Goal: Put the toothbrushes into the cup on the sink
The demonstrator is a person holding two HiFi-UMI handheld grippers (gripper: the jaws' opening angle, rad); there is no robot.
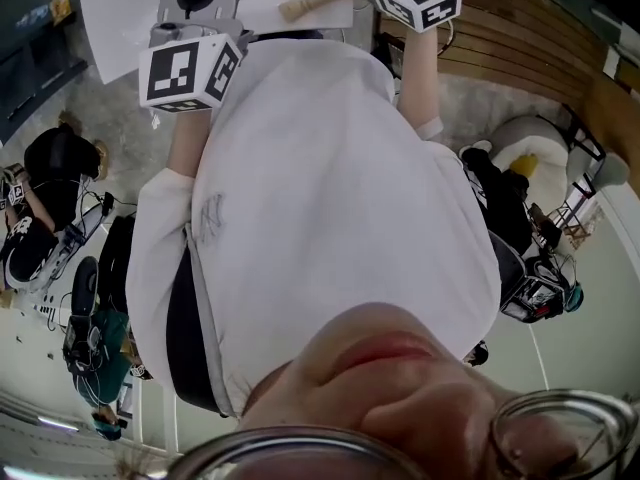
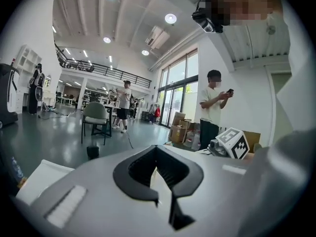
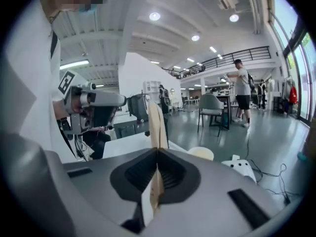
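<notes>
Open hall behind: glossy grey floor point(image 2: 44, 142), green chair point(image 2: 95, 116), person standing with phone point(image 2: 213, 105). White tabletop point(image 3: 123, 144) lies beyond both tools. Right gripper point(image 3: 158, 151) clenched on wooden toothbrush point(image 3: 156, 125); brush upright between pads, one end projecting past jaw tips. Pale round cup point(image 3: 201, 153) just beyond jaws, low right, apart from brush. Left gripper point(image 2: 156, 148): jaws together at tips, nothing recognisable held. Head view: both grippers raised ahead of white shirt point(image 1: 320, 188), toothbrush over tabletop
</notes>
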